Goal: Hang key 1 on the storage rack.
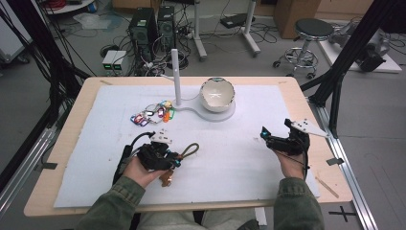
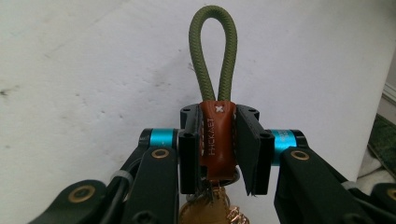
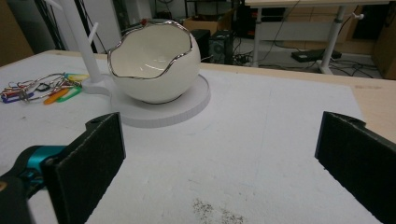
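Observation:
My left gripper (image 2: pixel 218 140) is shut on a keychain: its brown leather tab (image 2: pixel 217 140) sits between the jaws and an olive cord loop (image 2: pixel 212 51) sticks out past them. In the high view the left gripper (image 1: pixel 178 162) is at the front left, the cord loop (image 1: pixel 190 149) points right, and brass keys (image 1: pixel 166 178) hang below the hand. My right gripper (image 1: pixel 275 135) stands open at the front right, its pads (image 3: pixel 88 163) wide apart over the white mat. A white egg-shaped bowl (image 1: pixel 218 94) with a silver rim sits on a round stand base (image 3: pixel 163 114).
A white post (image 1: pixel 175 76) rises from the stand at the back centre. Beside it lies a bunch of coloured key tags on rings (image 1: pixel 154 114). The white mat (image 1: pixel 230 158) covers the wooden table (image 1: pixel 57 158). Computers, cables and a stool stand on the floor beyond.

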Demonstrator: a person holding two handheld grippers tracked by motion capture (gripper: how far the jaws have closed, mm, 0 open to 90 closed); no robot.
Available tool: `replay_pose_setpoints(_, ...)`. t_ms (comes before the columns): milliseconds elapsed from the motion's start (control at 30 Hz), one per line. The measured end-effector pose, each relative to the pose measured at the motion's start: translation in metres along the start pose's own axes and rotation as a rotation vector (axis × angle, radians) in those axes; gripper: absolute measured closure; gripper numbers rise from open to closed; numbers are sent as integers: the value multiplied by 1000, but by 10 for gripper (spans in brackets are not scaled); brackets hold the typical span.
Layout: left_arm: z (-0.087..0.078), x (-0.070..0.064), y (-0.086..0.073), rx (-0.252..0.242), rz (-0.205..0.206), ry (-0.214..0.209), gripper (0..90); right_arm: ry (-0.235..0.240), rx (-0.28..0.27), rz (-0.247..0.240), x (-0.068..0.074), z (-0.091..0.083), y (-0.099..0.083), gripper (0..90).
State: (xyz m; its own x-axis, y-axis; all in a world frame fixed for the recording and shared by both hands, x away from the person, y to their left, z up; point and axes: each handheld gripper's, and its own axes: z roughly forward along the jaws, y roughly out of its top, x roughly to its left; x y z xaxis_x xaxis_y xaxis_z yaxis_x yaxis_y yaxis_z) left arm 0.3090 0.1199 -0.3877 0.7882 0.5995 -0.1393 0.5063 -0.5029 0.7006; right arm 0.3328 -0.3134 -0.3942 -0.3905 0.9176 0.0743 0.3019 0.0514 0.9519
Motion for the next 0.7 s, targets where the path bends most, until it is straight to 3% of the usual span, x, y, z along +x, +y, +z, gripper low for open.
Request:
replay_pose_setpoints(100, -7, 6, 4, -13, 8, 26, 713, 1, 2, 0, 0, 0, 0, 8)
replay_pose_setpoints(200, -14, 17, 8, -37, -15, 25, 714, 1, 4, 0, 0, 0, 0, 8)
replay_pose_setpoints(300, -21, 25, 11, -40, -22, 56, 714, 1, 3, 1, 0, 0, 0, 8)
replay_pose_setpoints(567, -38, 47, 14, -93, -76, 38, 712, 8, -3, -1, 1, 0, 0, 8)
replay_pose_setpoints(700, -44, 56, 15, -105, -95, 53, 713, 11, -7, -3, 1, 0, 0, 8)
